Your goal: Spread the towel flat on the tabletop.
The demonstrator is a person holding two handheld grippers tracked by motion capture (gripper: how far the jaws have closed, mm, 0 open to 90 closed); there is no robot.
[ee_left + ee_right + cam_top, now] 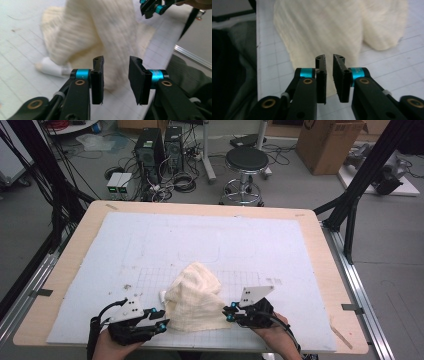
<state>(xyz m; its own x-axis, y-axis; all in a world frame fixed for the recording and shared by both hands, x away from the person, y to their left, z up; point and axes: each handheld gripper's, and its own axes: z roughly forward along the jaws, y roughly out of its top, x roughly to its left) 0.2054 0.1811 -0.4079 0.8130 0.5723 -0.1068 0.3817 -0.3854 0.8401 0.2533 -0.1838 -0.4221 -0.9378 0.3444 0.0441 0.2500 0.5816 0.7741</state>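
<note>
**Two sets of fingers flank a crumpled cream cloth at the near edge of the tabletop**

The fingers of the left gripper [115,81] stand apart with nothing between them; the cloth lies just beyond their tips, untouched. The fingers of the right gripper [329,78] are nearly together, with a narrow gap left between the pads. The cloth's edge sits right at their tips, but whether a fold is pinched there cannot be told.

Seen from the high view, the left gripper [161,319] and the right gripper [229,312] sit close to the person, each held in a hand that comes in from the bottom. They point inward at each other, with the cream knitted cloth [194,297] between them. The cloth is bunched, not flat. Its broad end lies near the person, and it narrows to a rounded tip away from the person, so its long axis runs roughly from near to far. A small white tag [162,295] pokes out on its left side. The right gripper appears closer to the fabric.

Beyond the cloth stretches the bare gridded mat [200,245] on the wooden tabletop [320,265].
</note>
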